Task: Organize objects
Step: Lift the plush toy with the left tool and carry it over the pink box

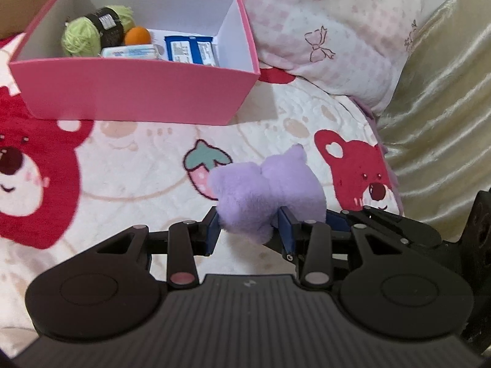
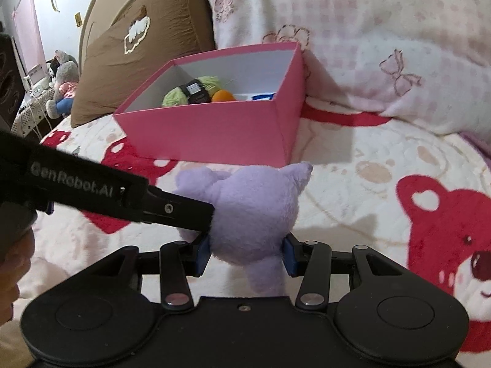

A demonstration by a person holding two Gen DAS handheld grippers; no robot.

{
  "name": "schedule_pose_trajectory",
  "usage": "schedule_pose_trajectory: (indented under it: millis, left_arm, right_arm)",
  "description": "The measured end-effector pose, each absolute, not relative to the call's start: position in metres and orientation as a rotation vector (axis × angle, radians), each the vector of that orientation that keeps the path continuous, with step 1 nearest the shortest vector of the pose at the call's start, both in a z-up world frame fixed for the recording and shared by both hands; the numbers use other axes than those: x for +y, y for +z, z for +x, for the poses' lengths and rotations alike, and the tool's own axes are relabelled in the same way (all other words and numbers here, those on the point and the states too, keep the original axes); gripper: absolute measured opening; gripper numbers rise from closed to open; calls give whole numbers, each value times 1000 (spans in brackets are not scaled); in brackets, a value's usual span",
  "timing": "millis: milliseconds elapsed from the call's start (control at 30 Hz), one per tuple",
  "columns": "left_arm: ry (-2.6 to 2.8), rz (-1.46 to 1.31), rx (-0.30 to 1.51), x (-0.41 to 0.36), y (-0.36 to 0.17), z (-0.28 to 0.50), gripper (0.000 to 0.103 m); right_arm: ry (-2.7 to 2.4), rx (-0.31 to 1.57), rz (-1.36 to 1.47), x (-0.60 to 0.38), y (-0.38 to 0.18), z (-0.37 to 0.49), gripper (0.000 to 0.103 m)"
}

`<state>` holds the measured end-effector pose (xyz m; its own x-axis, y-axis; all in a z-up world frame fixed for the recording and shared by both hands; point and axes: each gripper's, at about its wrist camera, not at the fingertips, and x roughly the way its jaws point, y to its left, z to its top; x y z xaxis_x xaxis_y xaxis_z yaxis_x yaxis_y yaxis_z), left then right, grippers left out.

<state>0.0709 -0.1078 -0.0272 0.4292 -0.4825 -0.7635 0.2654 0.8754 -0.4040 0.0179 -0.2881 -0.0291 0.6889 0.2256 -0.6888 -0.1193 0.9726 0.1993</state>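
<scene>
Both grippers' jaws clamp the purple plush toy (image 1: 270,193), its face hidden; box (image 1: 138,92) contents partly hidden.

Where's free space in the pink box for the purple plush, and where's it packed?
Free: the back strip of the pink box along its far white wall and right corner. Crowded: the left end holds green yarn and an orange ball; blue-white packets fill the front. Both grippers clamp the purple plush.
</scene>
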Motion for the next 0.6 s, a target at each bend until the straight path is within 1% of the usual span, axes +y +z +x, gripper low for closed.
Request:
schedule_pose_trajectory:
  millis: [167, 367, 600]
  left_arm:
    - [-460, -235, 996, -95, -12, 59, 38]
    - [-405, -177, 1025, -99, -3, 50, 38]
    - [-387, -196, 1045, -84, 8, 41, 38]
  right_arm:
    - [207, 776, 125, -273, -15, 11, 51]
    - [210, 803, 106, -258, -1, 3, 51]
    - [198, 823, 126, -248, 6, 0, 51]
